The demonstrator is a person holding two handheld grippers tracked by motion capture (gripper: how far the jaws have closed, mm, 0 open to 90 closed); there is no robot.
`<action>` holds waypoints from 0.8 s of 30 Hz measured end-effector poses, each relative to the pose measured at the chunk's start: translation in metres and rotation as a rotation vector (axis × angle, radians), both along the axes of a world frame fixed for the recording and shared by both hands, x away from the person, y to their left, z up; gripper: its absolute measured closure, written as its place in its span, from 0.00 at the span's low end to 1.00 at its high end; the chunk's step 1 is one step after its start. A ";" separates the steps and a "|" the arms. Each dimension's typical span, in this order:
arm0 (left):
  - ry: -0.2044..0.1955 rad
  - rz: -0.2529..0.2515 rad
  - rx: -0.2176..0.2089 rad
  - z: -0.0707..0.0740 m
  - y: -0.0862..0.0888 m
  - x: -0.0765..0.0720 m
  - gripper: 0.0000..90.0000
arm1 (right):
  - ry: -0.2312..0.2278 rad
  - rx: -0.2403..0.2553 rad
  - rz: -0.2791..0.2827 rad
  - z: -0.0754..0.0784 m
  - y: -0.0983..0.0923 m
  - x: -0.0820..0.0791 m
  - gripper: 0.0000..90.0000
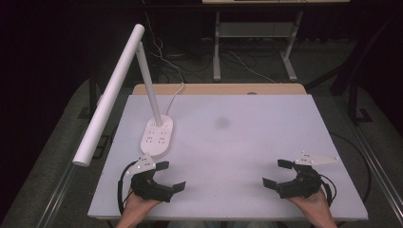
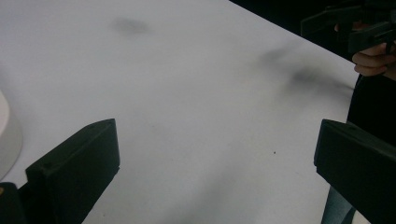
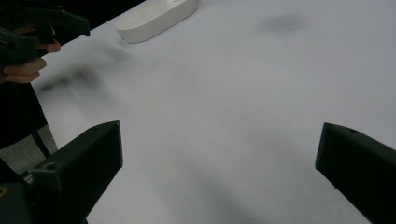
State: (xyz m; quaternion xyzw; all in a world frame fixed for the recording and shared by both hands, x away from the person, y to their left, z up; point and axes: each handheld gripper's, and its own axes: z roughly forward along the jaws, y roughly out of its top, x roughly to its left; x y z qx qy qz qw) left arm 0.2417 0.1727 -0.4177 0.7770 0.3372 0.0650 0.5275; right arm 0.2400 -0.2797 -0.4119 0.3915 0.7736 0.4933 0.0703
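At the near edge of the white table (image 1: 247, 142), the left gripper (image 1: 173, 176) and the right gripper (image 1: 274, 173) rest low in the person's hands, each with its jaws spread wide and nothing between them. Just beyond the left gripper, at the table's left, stands a white desk lamp (image 1: 157, 135), its oval base apart from the jaws.

In the left gripper view the picture's left edge cut off the lamp base (image 2: 8, 135), leaving a pale curved sliver. The right gripper view's top edge cropped the same base. In the high view the person's hands ran off the bottom edge, and the markings on the base were too small to read.
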 end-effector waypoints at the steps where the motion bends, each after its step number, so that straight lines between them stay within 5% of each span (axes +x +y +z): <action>1: 0.000 0.000 0.000 0.000 0.000 0.000 0.00 | 0.002 -0.002 0.001 0.000 0.000 0.000 0.00; 24: -0.002 0.004 -0.009 0.002 0.002 0.000 0.00 | 0.021 -0.021 0.000 -0.003 -0.003 -0.002 0.00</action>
